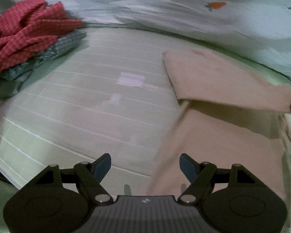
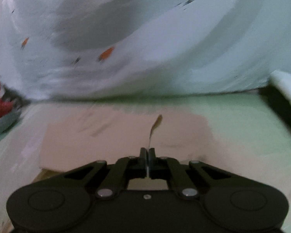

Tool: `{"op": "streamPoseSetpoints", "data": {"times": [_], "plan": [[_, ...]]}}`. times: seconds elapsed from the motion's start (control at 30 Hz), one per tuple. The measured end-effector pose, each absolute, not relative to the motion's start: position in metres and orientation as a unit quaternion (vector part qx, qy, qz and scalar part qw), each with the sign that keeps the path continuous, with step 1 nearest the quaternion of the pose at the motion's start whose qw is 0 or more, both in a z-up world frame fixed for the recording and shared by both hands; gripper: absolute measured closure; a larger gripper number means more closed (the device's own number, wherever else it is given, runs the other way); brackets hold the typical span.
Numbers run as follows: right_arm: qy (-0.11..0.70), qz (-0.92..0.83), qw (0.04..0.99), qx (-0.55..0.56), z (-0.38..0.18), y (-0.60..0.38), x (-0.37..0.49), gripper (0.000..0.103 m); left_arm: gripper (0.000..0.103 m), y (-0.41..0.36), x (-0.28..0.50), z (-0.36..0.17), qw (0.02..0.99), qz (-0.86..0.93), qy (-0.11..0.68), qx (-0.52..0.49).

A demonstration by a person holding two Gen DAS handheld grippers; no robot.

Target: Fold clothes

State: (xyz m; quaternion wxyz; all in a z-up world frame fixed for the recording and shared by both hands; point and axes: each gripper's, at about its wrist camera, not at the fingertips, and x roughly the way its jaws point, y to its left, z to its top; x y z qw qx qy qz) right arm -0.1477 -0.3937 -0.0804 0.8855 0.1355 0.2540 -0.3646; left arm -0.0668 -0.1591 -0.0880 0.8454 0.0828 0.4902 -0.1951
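Black left gripper (image 1: 145,165) hangs with its jaws spread wide over the pale green striped bedsheet (image 1: 83,104). Beside it, the beige cloth (image 1: 223,136) lies partly folded, its lifted flap apparently pinched at the edge by the closed right gripper (image 2: 147,152). Crumpled red checked garment (image 1: 27,31) sits well apart.

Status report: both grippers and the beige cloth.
Left gripper open, empty. Right gripper shut on beige cloth edge, mid-fold. Red garment piled aside.
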Motion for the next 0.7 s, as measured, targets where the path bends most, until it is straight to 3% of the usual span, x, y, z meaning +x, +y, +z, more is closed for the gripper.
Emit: {"op": "streamPoseSetpoints", "data": {"times": [0.33, 0.4, 0.43, 0.5, 0.63, 0.7], "plan": [[0.214, -0.503, 0.826, 0.136, -0.051, -0.489, -0.259, 0.101, 0.025, -0.222, -0.107, -0.092, 0.853, -0.199, 0.478, 0.057], [0.228, -0.521, 0.81, 0.144, -0.054, -0.505, -0.269, 0.097, 0.025, -0.226, -0.111, -0.092, 0.856, -0.19, 0.478, 0.05], [0.236, -0.529, 0.802, 0.143, -0.056, -0.51, -0.271, 0.092, 0.025, -0.227, -0.113, -0.092, 0.857, -0.185, 0.478, 0.047], [0.243, -0.538, 0.793, 0.15, -0.06, -0.514, -0.274, 0.044, 0.025, -0.226, -0.116, -0.09, 0.861, -0.172, 0.477, 0.04], [0.248, -0.518, 0.803, 0.159, -0.068, -0.508, -0.262, 0.018, 0.025, -0.219, -0.122, -0.088, 0.867, -0.144, 0.476, 0.032], [0.252, -0.502, 0.813, 0.152, -0.072, -0.497, -0.251, 0.0, 0.025, -0.212, -0.125, -0.087, 0.87, -0.134, 0.473, 0.031]]}}
